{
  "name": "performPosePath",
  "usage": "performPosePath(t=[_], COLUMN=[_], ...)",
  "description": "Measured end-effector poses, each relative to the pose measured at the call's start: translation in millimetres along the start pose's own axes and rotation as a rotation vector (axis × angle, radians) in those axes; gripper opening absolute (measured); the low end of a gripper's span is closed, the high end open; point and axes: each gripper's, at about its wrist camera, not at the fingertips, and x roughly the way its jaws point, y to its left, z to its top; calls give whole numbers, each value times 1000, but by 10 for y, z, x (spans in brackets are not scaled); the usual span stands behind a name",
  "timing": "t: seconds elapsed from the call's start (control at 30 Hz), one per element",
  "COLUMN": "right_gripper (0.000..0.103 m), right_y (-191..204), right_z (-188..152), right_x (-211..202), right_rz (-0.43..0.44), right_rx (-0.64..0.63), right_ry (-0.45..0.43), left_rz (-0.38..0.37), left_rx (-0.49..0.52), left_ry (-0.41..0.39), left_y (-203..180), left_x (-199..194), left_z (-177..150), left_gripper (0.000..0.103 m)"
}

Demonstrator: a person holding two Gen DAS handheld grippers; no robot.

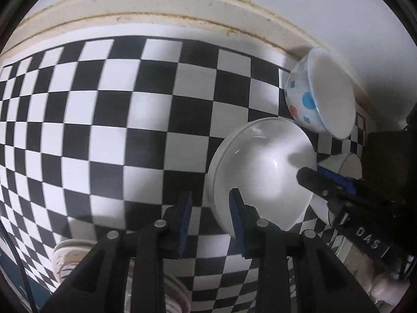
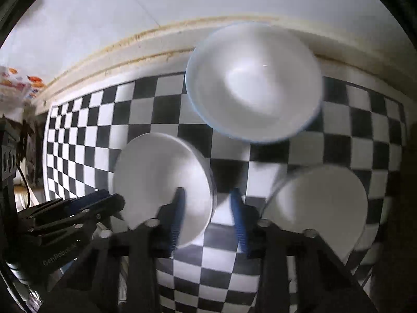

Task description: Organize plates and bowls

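**Containers**
- Plain white glazed bowl (image 1: 260,172): count one. It stands on the black-and-white checkered cloth (image 1: 104,130), forward of the middle and toward the desk's right side. The inside shows bare white.
- White bowl with blue and red spots and a blue rim (image 1: 307,96): count one. It stands at the desk's back edge against the stained cream ledge (image 1: 156,2). The inside is bare white.
- Third white round vessel (image 2: 320,208): count one. It stands near the right edge and is blurred, so its contents are unreadable.

**Tools**
- Your left tool (image 1: 211,195) has its fingers a narrow gap apart, astride the plain bowl's near rim.
- Your right tool (image 2: 207,195) stands likewise astride the opposite rim.
- For both tools, you cannot tell whether the pads press the rim.

**Room**
- Left of the bowls, the left wrist view shows only cloth out to the left edge.
- The three vessels crowd the right back corner.
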Motion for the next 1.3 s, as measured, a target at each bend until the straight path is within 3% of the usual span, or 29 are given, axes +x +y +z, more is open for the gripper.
performPosePath(t=[0.1, 0.2, 0.47, 0.83, 1.07, 1.3], right_gripper=[7, 7, 8, 8, 8, 8], right_y=[7, -9, 34, 7, -17, -175], right_z=[51, 49, -212, -1090, -1722, -2140], right_x=[172, 204, 73, -321, -414, -143], right_rz=[-34, -31, -8, 26, 34, 45], right_rx=[-19, -21, -37, 2, 46, 92], right_ry=[37, 37, 23, -13, -12, 46], left_rz=[-15, 26, 33, 35, 28, 62], left_rx=[6, 25, 70, 210, 279, 313], left_ry=[15, 1, -37, -56, -13, 31], left_y=[-34, -71, -114, -403, -523, -528], left_x=[64, 59, -223, -539, -414, -153], left_z=[12, 7, -188, -968, -1358, -1595], left_gripper=[20, 20, 20, 20, 20, 20])
